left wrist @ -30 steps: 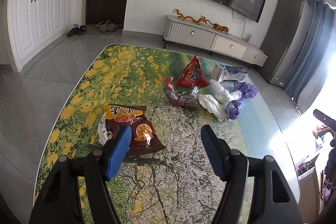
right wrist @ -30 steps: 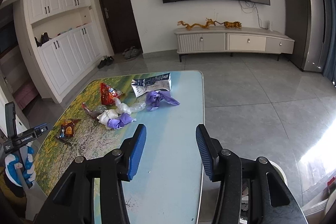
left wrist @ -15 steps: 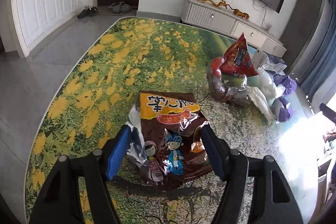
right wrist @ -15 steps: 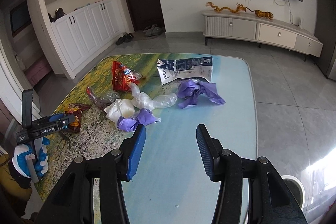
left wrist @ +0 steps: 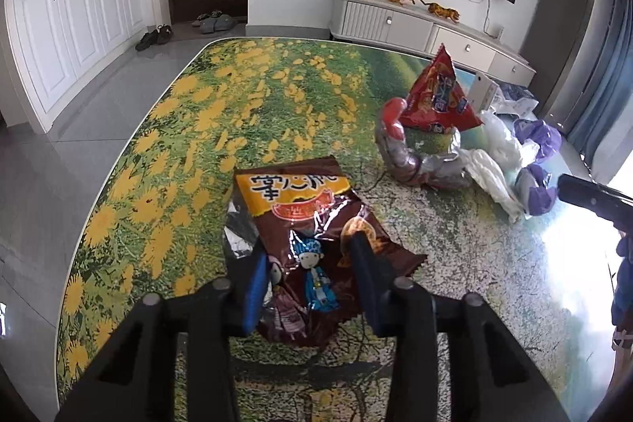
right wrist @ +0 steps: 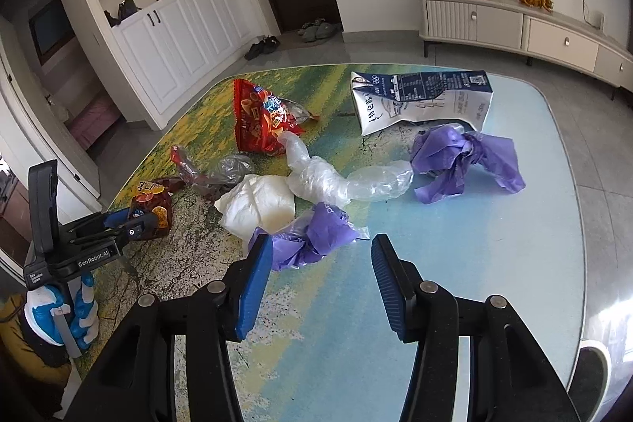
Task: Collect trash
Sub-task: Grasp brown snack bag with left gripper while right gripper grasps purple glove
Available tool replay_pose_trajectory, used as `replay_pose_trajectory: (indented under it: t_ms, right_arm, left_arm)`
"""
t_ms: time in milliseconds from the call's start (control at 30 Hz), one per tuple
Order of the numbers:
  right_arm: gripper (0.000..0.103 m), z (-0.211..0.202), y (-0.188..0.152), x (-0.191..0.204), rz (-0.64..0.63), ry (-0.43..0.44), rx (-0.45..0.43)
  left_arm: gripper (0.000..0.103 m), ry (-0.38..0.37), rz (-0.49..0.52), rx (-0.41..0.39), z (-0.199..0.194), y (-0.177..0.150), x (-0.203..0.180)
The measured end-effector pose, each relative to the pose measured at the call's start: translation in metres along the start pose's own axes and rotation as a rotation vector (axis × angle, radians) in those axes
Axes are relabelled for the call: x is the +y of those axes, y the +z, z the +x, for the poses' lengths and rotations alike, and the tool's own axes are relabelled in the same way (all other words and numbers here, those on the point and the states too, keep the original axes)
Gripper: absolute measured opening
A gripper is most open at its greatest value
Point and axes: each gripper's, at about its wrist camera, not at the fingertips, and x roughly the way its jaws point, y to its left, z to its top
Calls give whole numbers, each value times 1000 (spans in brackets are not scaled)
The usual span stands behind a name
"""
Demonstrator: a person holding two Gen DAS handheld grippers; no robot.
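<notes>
Left tongs and right tongs: black frames, round silver screws behind ribbed blue pads; white "GenRobot.AI" lettering on left body; gloved hand, blue-and-white.

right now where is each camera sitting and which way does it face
Left wrist: on the left gripper, looking across the flowered table toward the TV wall; its jaws straddle the brown snack bag.
Right wrist: on the right gripper, facing the cupboards and door; open jaws above a purple bag, with the gloved left hand in view.
Shared: brown snack bag, red snack bag, white bag, milk carton.
</notes>
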Motion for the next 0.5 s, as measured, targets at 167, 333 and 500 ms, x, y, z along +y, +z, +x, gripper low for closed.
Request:
replay_pose_trajectory:
  t_ms: [167,333,500]
  right_arm:
    - [51,13,7,6,16,8,0]
    - [51,22,10,5,52,9,9]
    - [50,33,5,-3,106,3,42]
  left_arm:
    - [18,-33,-5,-6,-1,0,1]
    - [7,-62,-4,-16,-4,-2,0]
    - [3,-69,8,-30,-9,-5,-4]
